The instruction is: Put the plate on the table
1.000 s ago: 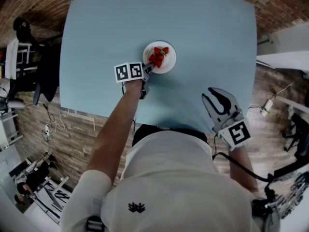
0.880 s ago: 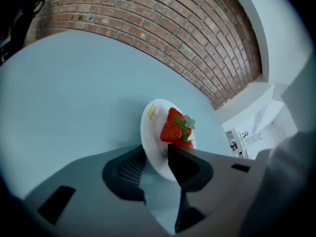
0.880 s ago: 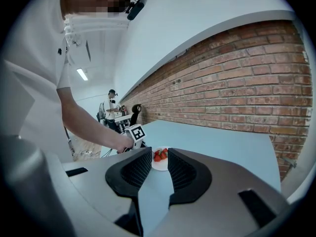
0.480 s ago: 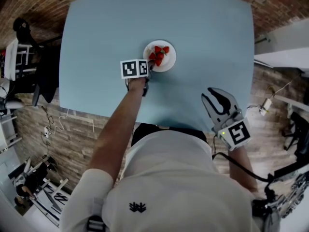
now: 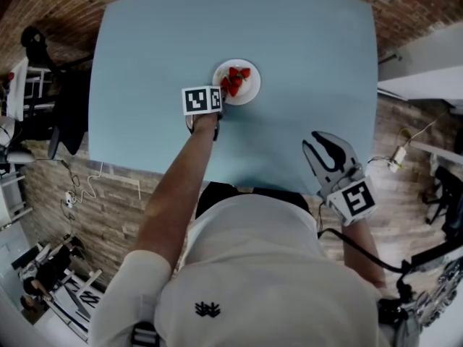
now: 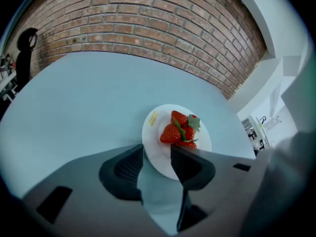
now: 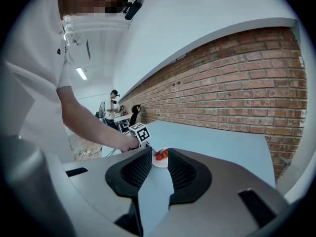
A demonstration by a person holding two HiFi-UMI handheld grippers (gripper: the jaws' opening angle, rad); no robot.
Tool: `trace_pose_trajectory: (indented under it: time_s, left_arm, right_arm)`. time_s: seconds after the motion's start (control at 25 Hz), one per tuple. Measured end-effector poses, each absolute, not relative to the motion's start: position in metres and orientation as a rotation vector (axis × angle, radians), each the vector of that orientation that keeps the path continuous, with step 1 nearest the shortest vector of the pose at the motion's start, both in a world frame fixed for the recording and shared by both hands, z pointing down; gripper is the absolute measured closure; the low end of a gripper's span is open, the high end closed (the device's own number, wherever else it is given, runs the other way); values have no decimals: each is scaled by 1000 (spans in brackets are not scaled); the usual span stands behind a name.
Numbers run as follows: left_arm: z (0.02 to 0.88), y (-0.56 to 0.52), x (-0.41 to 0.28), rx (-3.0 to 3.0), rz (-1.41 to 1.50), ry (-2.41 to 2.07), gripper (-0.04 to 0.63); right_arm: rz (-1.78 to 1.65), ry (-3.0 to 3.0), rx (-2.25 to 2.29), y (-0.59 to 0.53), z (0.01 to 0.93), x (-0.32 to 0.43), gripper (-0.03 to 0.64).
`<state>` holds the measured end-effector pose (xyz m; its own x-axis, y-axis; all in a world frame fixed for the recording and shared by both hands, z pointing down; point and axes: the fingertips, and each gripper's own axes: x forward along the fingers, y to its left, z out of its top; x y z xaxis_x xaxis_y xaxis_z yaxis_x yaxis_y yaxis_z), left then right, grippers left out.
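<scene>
Head view is the only one with the whole light-blue table, and there's loads of bare top on every side of the white plate. The left gripper view adds a small yellow mark on the plate.

Right gripper hangs at 5 o'clock by the near edge, jaws apart, nothing in them. Left gripper is at the plate's 8 o'clock. Its jaws have just been opening, with the rim between them but not pinched.

One plate, flat mid-table, with at least three strawberries.
</scene>
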<state>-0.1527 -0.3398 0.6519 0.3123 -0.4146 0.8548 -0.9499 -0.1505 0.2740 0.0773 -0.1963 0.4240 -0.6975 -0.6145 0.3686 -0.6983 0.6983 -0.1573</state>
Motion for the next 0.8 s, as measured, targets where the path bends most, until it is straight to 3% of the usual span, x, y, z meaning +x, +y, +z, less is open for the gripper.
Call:
trace_pose_trajectory:
  time_s: [0.4, 0.72, 0.8]
  left_arm:
    - [620, -324, -161, 1826, 787, -1270, 433]
    - [530, -273, -154, 2150, 571, -1168, 434]
    - [499, -255, -147, 2235, 477, -1125, 466]
  right_arm:
    - [408, -2639, 998, -187, 425, 68, 526]
    - [300, -2662, 861, -172, 423, 25, 528]
    - [308, -2696, 815, -173, 417, 17, 528]
